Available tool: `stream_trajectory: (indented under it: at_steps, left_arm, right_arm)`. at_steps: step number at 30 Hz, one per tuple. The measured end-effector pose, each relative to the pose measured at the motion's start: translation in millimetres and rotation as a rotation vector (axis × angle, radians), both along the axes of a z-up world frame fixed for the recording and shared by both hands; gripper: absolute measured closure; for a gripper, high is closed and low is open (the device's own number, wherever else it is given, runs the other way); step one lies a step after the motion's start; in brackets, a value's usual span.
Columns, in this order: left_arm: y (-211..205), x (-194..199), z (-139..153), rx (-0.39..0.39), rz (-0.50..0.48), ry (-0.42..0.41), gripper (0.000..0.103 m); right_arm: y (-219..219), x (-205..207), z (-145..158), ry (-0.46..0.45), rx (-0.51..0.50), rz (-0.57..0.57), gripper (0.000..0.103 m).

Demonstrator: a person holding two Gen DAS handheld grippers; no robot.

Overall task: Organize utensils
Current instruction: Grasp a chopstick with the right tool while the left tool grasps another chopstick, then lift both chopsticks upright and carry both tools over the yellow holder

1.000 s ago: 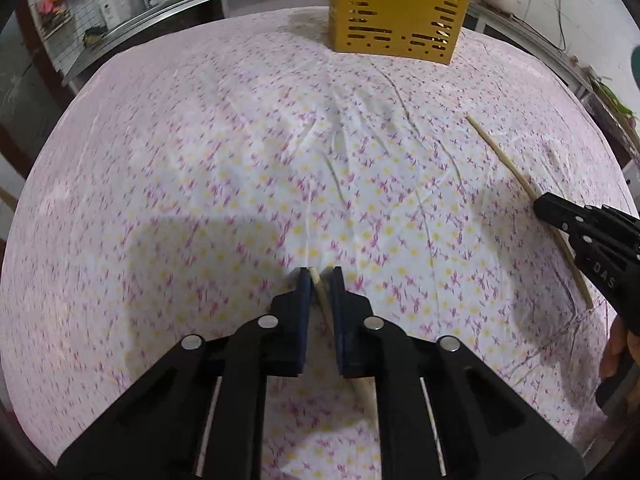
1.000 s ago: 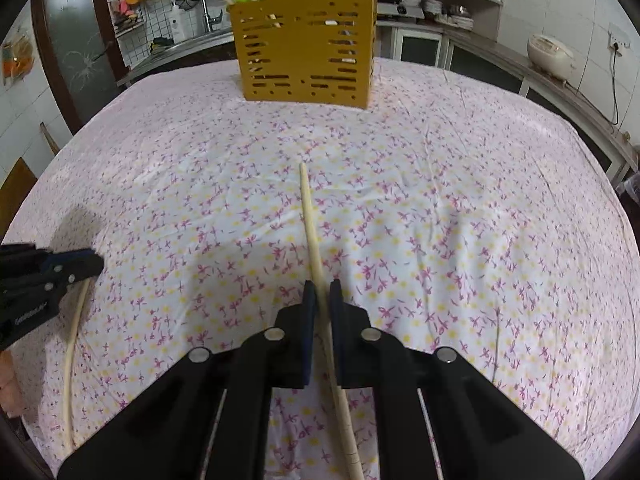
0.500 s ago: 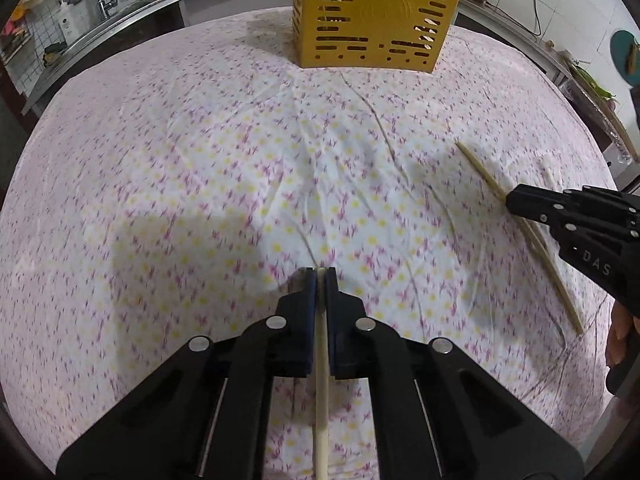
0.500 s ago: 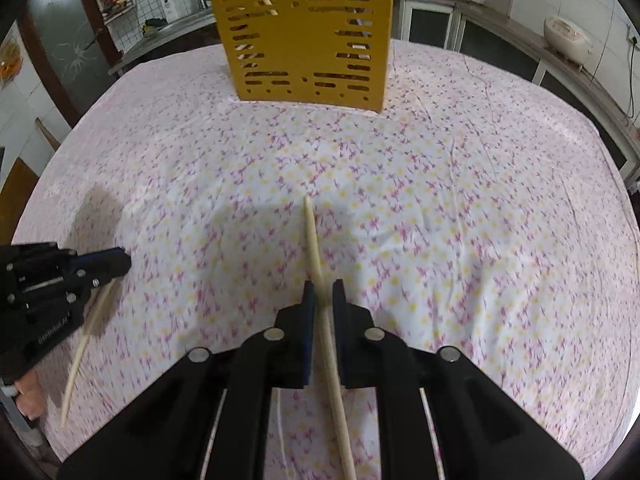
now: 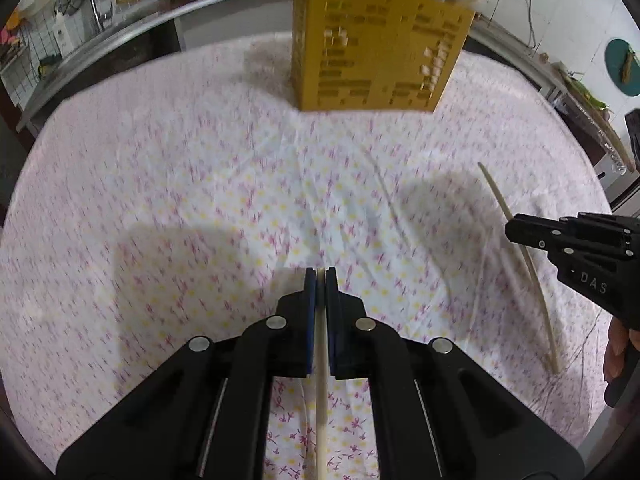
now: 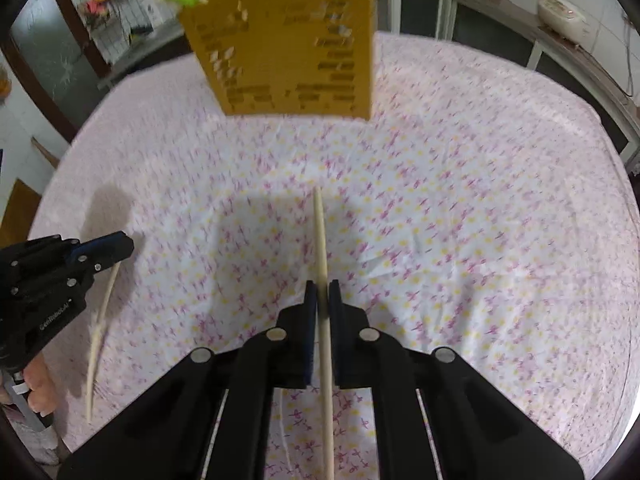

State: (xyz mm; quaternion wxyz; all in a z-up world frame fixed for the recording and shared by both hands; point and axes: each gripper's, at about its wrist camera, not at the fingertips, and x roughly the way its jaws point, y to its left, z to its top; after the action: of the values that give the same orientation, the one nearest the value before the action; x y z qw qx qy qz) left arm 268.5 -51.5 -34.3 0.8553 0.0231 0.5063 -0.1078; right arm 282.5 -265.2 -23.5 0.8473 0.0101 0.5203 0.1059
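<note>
A yellow slotted utensil holder (image 5: 380,48) stands at the far side of the floral tablecloth and also shows in the right wrist view (image 6: 288,40). It holds several utensils. My left gripper (image 5: 320,276) is shut on a pale wooden chopstick (image 5: 321,400), held off the cloth. My right gripper (image 6: 322,288) is shut on a second chopstick (image 6: 322,248) whose tip points toward the holder. Each gripper shows in the other's view, the right (image 5: 516,230) and the left (image 6: 124,242), each with its chopstick lifted.
The floral tablecloth (image 5: 180,180) covers the whole table. A steel counter with kitchen items (image 5: 80,40) runs behind it at the left. A white rice cooker (image 6: 564,12) sits on the counter at the far right.
Both grippers have lifted their chopsticks off the cloth and moved forward toward the yellow holder, which looms larger. Both stayed shut.
</note>
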Motion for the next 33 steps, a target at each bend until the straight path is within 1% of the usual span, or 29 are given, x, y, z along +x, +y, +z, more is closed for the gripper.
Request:
stream_trajectory:
  at_steps: [3, 8, 10, 13, 15, 18, 21, 23, 25, 30, 32, 33]
  left_arm:
    - [0.4, -0.1, 20.6, -0.019, -0.003, -0.063, 0.100]
    - [1.1, -4.3, 65.1, -0.058, -0.004, -0.193, 0.100]
    - [2.0, -4.5, 78.8, -0.074, -0.006, -0.233, 0.100]
    - [3.7, -7.8, 100.1, -0.096, -0.002, -0.310, 0.100]
    - [3.1, -6.4, 106.1, -0.100, -0.011, -0.323, 0.100]
    - [3.8, -0.6, 106.6, -0.093, -0.008, -0.314, 0.100]
    - [9.6, 5.9, 100.1, -0.100, 0.008, -0.294, 0.100]
    - [13.8, 8.4, 96.7, -0.103, 0.019, -0.292, 0.100]
    - [16.0, 10.5, 95.8, -0.111, 0.023, -0.283, 0.100]
    - [16.3, 14.4, 95.4, -0.112, 0.022, -0.269, 0.100]
    - [15.4, 12.7, 95.3, -0.108, 0.016, -0.274, 0.100]
    - [14.9, 11.9, 95.7, -0.105, 0.014, -0.278, 0.100]
  right_arm:
    - [-7.6, -6.9, 18.9, -0.055, 0.039, -0.021, 0.097]
    - [-23.0, -14.5, 51.0, -0.181, 0.095, -0.065, 0.097]
    - [-27.3, -15.9, 59.1, -0.234, 0.099, -0.072, 0.097]
    - [-28.1, -19.5, 71.0, -0.300, 0.081, -0.079, 0.097]
    - [-28.2, -15.1, 71.3, -0.288, 0.085, -0.066, 0.097]
    - [-27.2, -0.5, 63.9, -0.253, 0.070, -0.060, 0.097]
    - [-27.1, 13.6, 40.9, -0.165, 0.084, -0.053, 0.097]
    - [-25.7, 16.1, 25.0, -0.132, 0.073, -0.055, 0.096]
    - [-25.0, 20.9, 8.9, -0.087, 0.058, -0.059, 0.093]
    - [-22.8, 32.2, -7.4, -0.025, 0.018, -0.072, 0.092]
    - [-20.8, 36.4, -11.2, 0.012, 0.018, -0.071, 0.069]
    - [-19.1, 37.2, -11.7, 0.010, 0.006, -0.073, 0.068]
